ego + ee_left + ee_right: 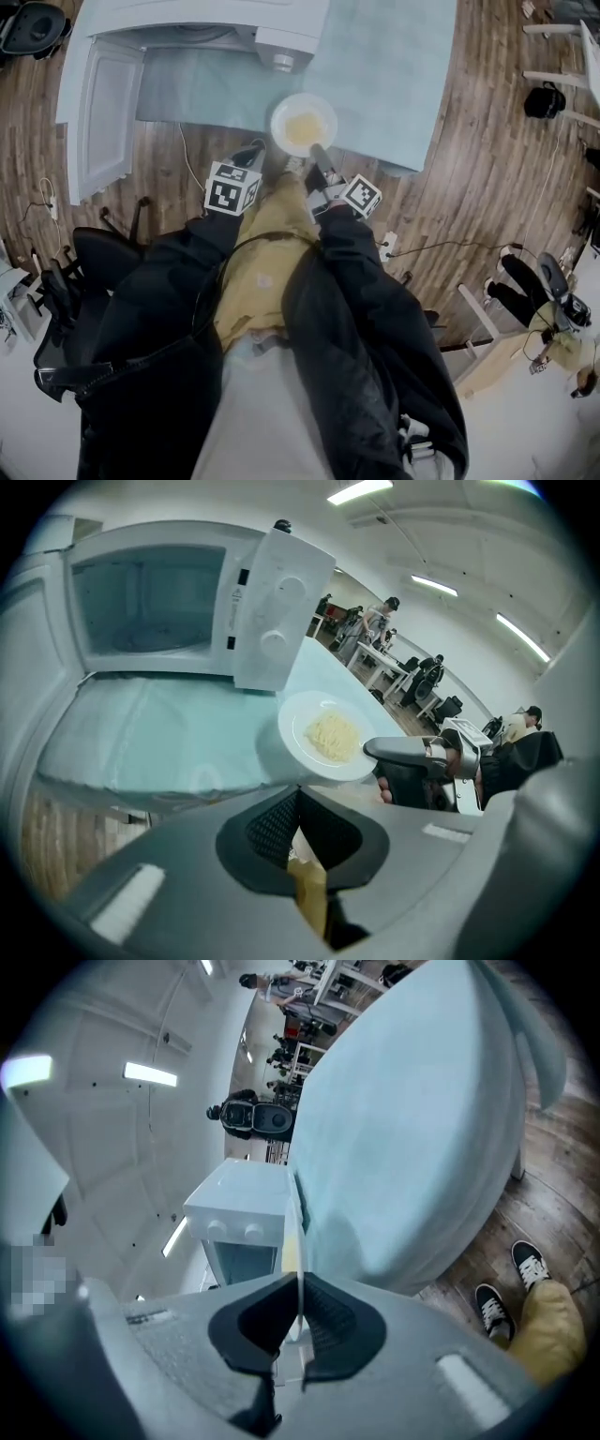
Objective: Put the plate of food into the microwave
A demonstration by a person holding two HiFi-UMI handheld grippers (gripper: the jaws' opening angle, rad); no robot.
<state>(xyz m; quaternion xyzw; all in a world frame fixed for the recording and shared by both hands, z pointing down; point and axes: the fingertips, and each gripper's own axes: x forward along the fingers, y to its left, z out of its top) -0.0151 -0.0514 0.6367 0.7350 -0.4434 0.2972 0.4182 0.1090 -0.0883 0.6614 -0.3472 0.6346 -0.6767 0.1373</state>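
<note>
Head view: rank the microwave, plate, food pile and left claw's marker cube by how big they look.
1. microwave, by far the largest.
2. plate.
3. left claw's marker cube and food: nearly alike. The cube sits closer to the camera, so I won't rank them.

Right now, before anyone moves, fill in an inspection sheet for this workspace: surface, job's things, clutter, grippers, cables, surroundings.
Surface: table under a pale blue cloth.
Job's things: white microwave, door open, nothing seen inside; plate of pale noodles at the table's near edge.
Clutter: nothing seen.
Grippers: right gripper shut on the plate's rim; left gripper shut, empty, beside the plate.
Cables: white cable hanging off the table; power strip with its lead on the floor.
Surroundings: wooden floor, black chair, people at desks far off.
</note>
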